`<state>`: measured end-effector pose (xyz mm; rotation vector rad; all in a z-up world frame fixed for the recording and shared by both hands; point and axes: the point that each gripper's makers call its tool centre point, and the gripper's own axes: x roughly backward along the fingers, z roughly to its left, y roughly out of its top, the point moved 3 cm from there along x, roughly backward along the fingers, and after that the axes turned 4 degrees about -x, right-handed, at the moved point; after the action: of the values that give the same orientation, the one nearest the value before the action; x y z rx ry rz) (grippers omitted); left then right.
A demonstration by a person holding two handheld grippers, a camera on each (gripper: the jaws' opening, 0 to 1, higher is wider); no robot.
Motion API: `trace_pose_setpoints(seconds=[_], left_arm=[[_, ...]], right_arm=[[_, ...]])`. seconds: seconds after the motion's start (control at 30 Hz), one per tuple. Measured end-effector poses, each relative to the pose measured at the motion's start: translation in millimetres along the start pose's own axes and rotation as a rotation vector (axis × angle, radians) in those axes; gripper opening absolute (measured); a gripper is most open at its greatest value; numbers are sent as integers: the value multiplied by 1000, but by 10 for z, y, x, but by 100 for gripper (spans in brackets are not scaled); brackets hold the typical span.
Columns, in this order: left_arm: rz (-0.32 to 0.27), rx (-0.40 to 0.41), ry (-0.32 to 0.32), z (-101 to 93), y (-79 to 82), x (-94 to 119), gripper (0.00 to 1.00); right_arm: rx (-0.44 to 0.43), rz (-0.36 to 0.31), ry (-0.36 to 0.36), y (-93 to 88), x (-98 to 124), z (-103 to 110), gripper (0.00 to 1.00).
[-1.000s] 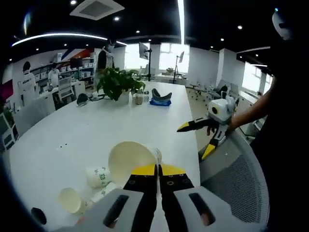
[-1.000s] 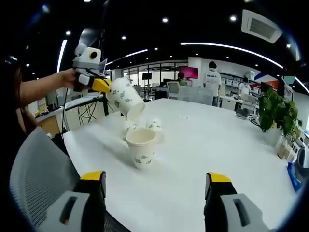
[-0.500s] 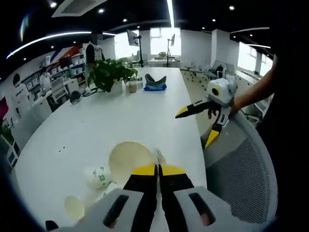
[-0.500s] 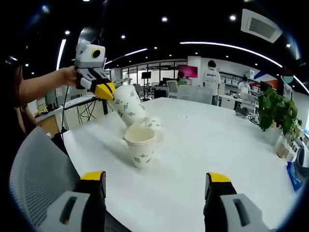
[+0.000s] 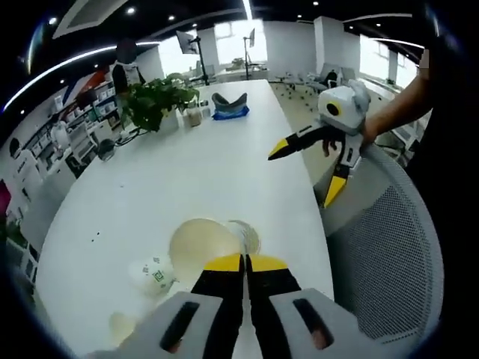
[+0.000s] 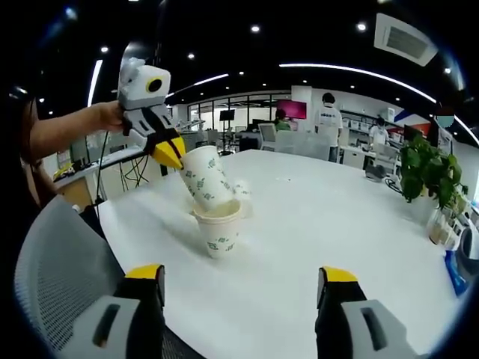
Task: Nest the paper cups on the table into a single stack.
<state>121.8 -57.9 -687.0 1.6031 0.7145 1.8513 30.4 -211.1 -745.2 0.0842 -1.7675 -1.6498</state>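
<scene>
My left gripper (image 5: pixel 245 263) is shut on the rim of a white paper cup with a green print (image 5: pixel 200 244). In the right gripper view the left gripper (image 6: pixel 171 153) holds that cup (image 6: pixel 206 179) tilted, its base inside the mouth of an upright cup (image 6: pixel 219 230). More cups lie on their sides beside them (image 5: pixel 153 273) and behind the upright cup (image 6: pixel 241 188). My right gripper (image 6: pixel 241 275) is open and holds nothing, near the table's edge. From the left gripper view the right gripper (image 5: pixel 301 179) hangs open above that edge, held by a person's hand.
The long white table (image 5: pixel 194 164) stretches away. A potted plant (image 5: pixel 153 105) and a blue object (image 5: pixel 228 111) stand at its far end. A grey mesh chair (image 5: pixel 382 254) sits at the near edge. People stand at the room's back (image 6: pixel 327 123).
The left gripper has brought the held cup down and toward the upright cup; its base now sits in that cup's mouth. The right gripper has stayed open and still.
</scene>
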Motion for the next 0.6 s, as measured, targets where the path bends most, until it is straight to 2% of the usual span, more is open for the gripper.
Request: trace_pose_setpoints(seconds=[0.6], left_arm=[[77, -60, -50, -44, -25, -232, 0]], right_arm=[[-5, 1, -9, -6, 6, -18, 84]])
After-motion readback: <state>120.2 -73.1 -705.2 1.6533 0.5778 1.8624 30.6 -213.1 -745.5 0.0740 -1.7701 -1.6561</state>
